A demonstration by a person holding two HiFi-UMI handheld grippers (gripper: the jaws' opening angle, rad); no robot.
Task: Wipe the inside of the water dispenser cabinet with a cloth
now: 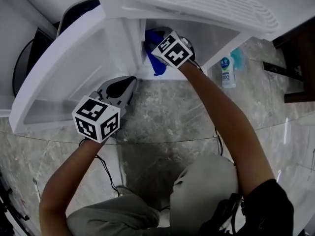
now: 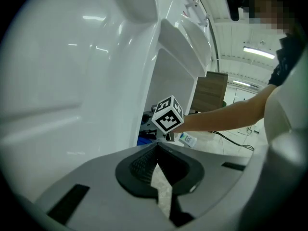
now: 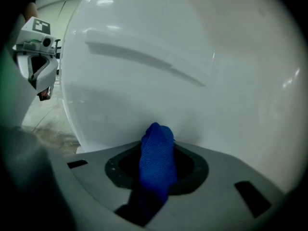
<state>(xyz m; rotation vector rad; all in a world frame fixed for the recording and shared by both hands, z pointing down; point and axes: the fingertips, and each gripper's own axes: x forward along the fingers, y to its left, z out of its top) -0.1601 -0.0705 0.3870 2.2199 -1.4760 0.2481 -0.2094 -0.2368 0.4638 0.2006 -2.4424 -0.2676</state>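
Observation:
The white water dispenser's cabinet [image 1: 133, 43] stands with its door [image 1: 64, 77] swung open to the left. My right gripper [image 1: 154, 54] reaches into the cabinet opening and is shut on a blue cloth [image 1: 157, 69]. In the right gripper view the cloth [image 3: 156, 160] bulges from between the jaws against the white inner wall [image 3: 192, 81]. My left gripper [image 1: 130, 85] is shut and empty, hovering low beside the door's inner edge, just outside the opening. From the left gripper view the right gripper's marker cube [image 2: 168, 114] and a bit of cloth [image 2: 144, 140] show past the door.
A small bottle with a blue label [image 1: 226, 73] stands on the marble floor [image 1: 167, 117] right of the dispenser. The drip grille [image 1: 197, 4] juts out above the cabinet. Dark wooden furniture [image 1: 295, 58] is at the far right. Cables trail across the floor near my knees.

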